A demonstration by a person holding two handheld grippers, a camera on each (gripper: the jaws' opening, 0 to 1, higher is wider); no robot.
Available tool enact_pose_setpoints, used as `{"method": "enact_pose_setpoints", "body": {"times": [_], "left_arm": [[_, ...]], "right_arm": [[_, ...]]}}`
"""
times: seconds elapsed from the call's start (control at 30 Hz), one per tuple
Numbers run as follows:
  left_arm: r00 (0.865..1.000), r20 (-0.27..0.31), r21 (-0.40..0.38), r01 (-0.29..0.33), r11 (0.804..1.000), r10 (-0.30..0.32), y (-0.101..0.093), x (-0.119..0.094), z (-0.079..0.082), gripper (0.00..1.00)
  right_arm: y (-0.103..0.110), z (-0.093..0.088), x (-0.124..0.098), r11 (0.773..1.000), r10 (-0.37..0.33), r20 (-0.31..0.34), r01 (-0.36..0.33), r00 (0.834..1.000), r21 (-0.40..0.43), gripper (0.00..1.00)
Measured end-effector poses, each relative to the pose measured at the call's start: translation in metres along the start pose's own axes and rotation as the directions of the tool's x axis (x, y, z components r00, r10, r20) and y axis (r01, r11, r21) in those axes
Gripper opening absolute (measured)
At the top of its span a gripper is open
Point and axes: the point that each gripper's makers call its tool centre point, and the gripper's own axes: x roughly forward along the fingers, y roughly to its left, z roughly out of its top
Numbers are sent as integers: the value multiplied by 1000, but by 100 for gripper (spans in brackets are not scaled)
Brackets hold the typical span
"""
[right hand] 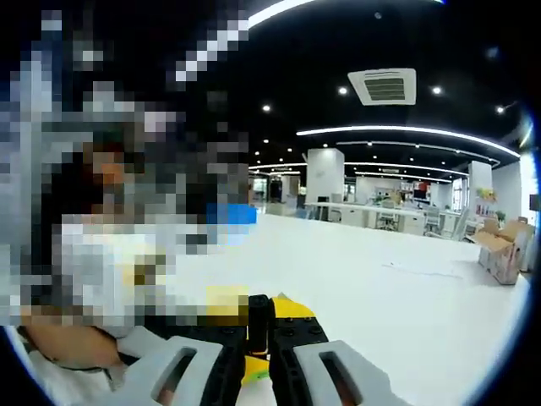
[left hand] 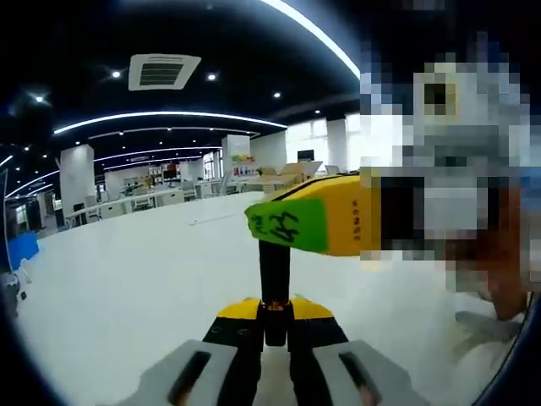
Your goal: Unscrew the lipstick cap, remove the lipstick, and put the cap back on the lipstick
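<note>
My left gripper (left hand: pixel 275 326) has its jaws clenched on the lipstick (left hand: pixel 274 279): a dark, slim tube, upright between the yellow-and-black tips, its top end rising clear of them. In left gripper view my right gripper (left hand: pixel 325 222) comes in from the right, yellow body w/ a green label, its end sitting right at the top of the tube; can't tell if it's touching or just in front.

Right gripper view: my own jaws (right hand: pixel 258 334) are closed on a thin dark piece, prob. the same lipstick (right hand: pixel 258 321), w/ yellow parts of the other gripper (right hand: pixel 287 306) just behind it. Whether that dark bit is cap or body, can't tell.

White desk (left hand: pixel 127 288) spreads below both grippers. Background: big open office, black ceiling w/ curved light strips (left hand: pixel 169 117) and an air vent (right hand: pixel 385 86), cardboard boxes (right hand: pixel 500 241) at far right in right gripper view.
</note>
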Motion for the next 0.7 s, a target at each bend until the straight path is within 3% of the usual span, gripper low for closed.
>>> {"method": "enact_pose_setpoints", "body": {"times": [0.07, 0.13, 0.17, 0.4, 0.7], "left_arm": [[1000, -12, -5, 4, 1000, -4, -1, 1, -2, 11], [998, -61, -17, 14, 1000, -15, 1, 6, -10, 11], [998, -60, -13, 9, 1000, -10, 3, 8, -9, 11], [999, -54, 24, 7, 1000, -6, 5, 9, -8, 11], [999, -31, -13, 19, 1000, -19, 6, 11, -8, 11]], "right_arm": [[1, -3, 0, 1000, -1, -2, 1, 1000, 4, 6], [-1, -13, 4, 1000, 6, -26, -6, 1000, 11, 6], [3, -11, 7, 999, 31, -5, -31, 999, 13, 6], [1, -12, 3, 999, 24, -18, -24, 1000, 28, 5], [-2, -12, 4, 1000, 25, 16, -25, 1000, -10, 6]]}}
